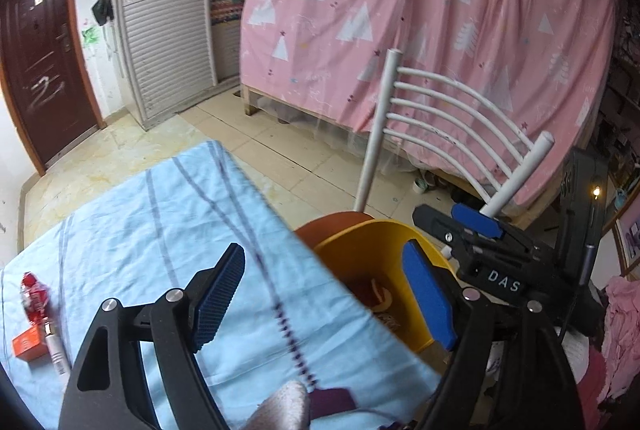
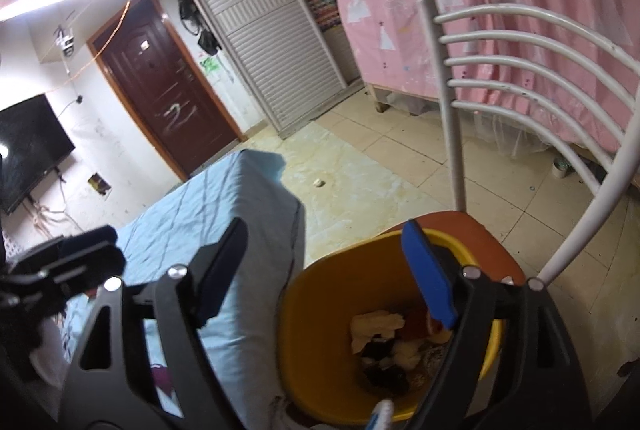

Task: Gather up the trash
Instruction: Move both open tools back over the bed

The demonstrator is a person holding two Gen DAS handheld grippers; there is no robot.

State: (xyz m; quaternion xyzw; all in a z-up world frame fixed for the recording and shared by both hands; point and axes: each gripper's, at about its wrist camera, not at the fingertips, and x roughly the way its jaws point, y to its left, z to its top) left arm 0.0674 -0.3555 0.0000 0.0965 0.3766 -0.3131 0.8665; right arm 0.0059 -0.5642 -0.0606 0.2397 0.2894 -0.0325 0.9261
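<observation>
Over the bin: right gripper hangs right above it with its jaws spread wide, nothing pinched.
Bin: yellow bin sits on the orange seat of a white chair, tucked just beside the surface edge. You can see crumpled paper and dark scraps piled in the bottom.
Left gripper: left gripper is also spread open and holding nothing, parked over the surface edge nearest the bin, one finger over the cloth and the other in front of the bin's rim.
Surface: covered with a light blue striped cloth.
Leftover trash: a red wrapper, an orange box and a white tube lie bunched together at the left edge of the surface, well apart from the bin.
Something white-blue: a blurry bit pokes in at the bottom of the right view, can't tell what it is.
</observation>
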